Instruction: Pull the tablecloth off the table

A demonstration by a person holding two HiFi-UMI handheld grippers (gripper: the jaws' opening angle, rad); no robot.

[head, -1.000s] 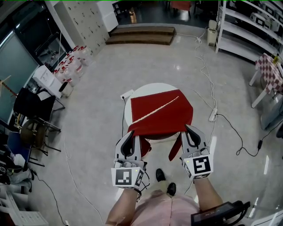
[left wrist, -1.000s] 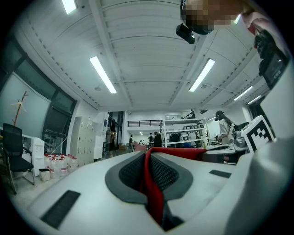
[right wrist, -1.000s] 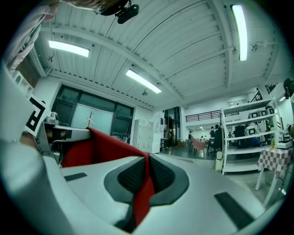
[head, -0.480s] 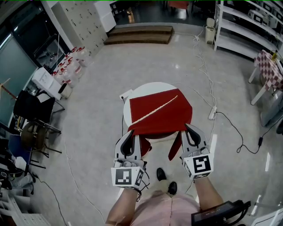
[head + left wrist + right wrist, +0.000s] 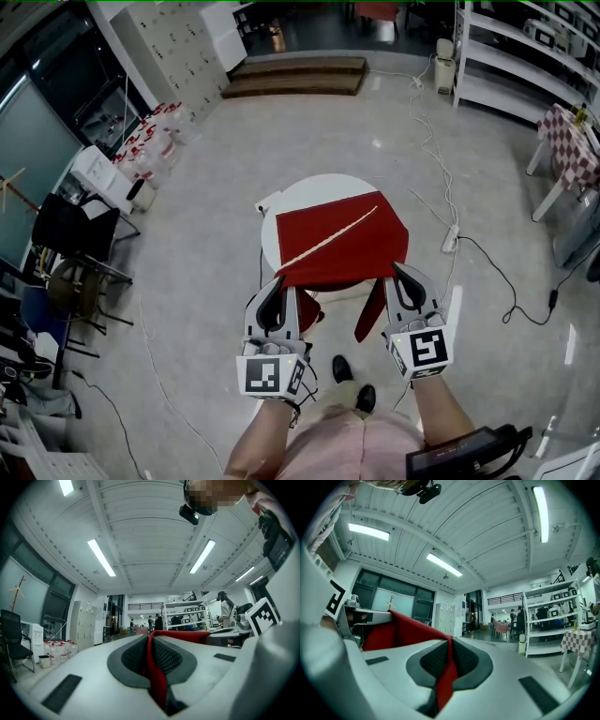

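I am seeing the tablecloth (image 5: pixel 342 239) lying on the table (image 5: pixel 305 192) ahead, leaving its far-left rim bare. The left gripper (image 5: pixel 279 283) is pinching the cloth's near-left edge, the right gripper (image 5: pixel 397 272) its near-right edge. A power strip (image 5: pixel 451 244) is lying on the floor (image 5: pixel 206 206) right of the table.

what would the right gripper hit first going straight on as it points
The right gripper would probably meet the near edge of the table, under the tablecloth it grips; height unclear.

The red tablecloth (image 5: pixel 342 239) has been drawn slightly toward the person by the left gripper (image 5: pixel 278 284) and the right gripper (image 5: pixel 397 272). A little more of the white table (image 5: pixel 319 187) has been uncovered at its far side.
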